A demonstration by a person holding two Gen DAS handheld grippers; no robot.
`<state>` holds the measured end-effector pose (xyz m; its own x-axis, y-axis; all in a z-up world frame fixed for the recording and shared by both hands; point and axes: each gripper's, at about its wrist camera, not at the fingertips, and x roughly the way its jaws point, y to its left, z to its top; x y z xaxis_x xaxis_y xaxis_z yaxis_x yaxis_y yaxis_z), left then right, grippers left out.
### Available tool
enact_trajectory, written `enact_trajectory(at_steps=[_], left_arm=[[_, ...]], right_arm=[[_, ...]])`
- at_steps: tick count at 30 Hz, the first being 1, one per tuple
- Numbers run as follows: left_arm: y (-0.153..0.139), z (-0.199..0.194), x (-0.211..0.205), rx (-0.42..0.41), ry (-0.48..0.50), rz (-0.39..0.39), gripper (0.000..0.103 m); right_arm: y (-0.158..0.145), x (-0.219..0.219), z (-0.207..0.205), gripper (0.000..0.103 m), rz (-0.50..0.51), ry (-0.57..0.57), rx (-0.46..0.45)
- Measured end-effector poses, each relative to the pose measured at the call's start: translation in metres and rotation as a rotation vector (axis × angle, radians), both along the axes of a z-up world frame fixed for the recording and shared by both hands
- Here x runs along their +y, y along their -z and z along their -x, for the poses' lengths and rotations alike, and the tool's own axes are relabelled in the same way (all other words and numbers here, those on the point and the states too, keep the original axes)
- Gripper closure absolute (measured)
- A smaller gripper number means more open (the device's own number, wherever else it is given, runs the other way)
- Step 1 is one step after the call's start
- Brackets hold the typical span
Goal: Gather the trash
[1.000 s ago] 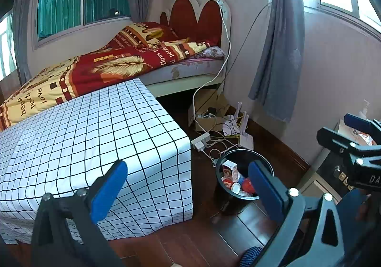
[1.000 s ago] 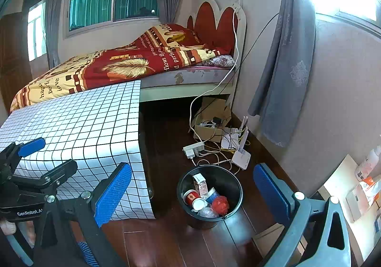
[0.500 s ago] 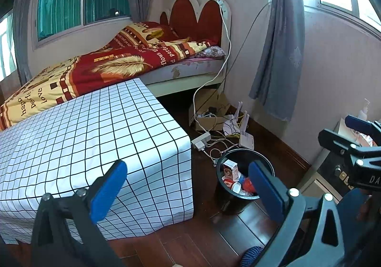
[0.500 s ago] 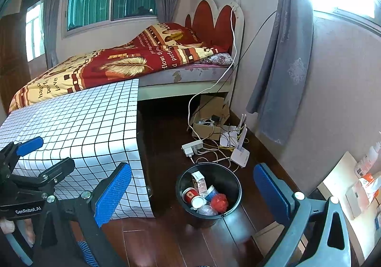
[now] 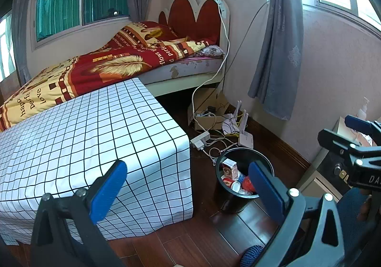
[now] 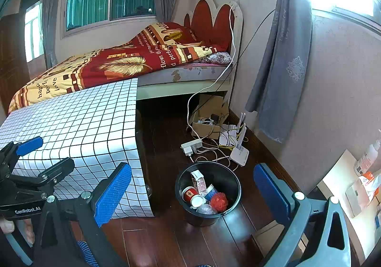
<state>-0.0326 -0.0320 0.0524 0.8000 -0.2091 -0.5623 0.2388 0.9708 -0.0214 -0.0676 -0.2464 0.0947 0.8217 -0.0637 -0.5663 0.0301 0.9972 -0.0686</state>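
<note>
A black trash bin [image 6: 207, 213] [image 5: 228, 193] stands on the dark wood floor beside the low table. Inside it lie a small carton [image 6: 198, 180], a red-and-white cup [image 6: 189, 193], a red crumpled ball [image 6: 219, 200] and clear plastic. My right gripper [image 6: 190, 192] hovers above and in front of the bin, open, holding nothing. My left gripper [image 5: 188, 186] is open too, between the table corner and the bin, also holding nothing. Each gripper shows at the edge of the other's view.
A low table under a white grid cloth [image 5: 83, 138] fills the left. Behind it is a bed with a red and yellow blanket [image 5: 114, 64]. A cardboard box [image 6: 209, 121], power strip [image 6: 191, 145], router [image 6: 239, 153] and cables lie past the bin. A cabinet [image 6: 345, 186] stands at right.
The right gripper's view has shifted slightly, so the bin sits a little further left in it. The left gripper has barely moved. Both stay open.
</note>
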Motion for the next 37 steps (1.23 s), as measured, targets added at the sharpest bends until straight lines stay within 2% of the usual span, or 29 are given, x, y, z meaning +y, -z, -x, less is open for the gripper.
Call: enact_trajectory(at_steps=[37], left_arm=[[-0.0003,-0.0071,0.0005,0.006,0.016,0.007,0.001]], right_arm=[[0.0041,-0.0002,0.001,0.0,0.001,0.004,0.008]])
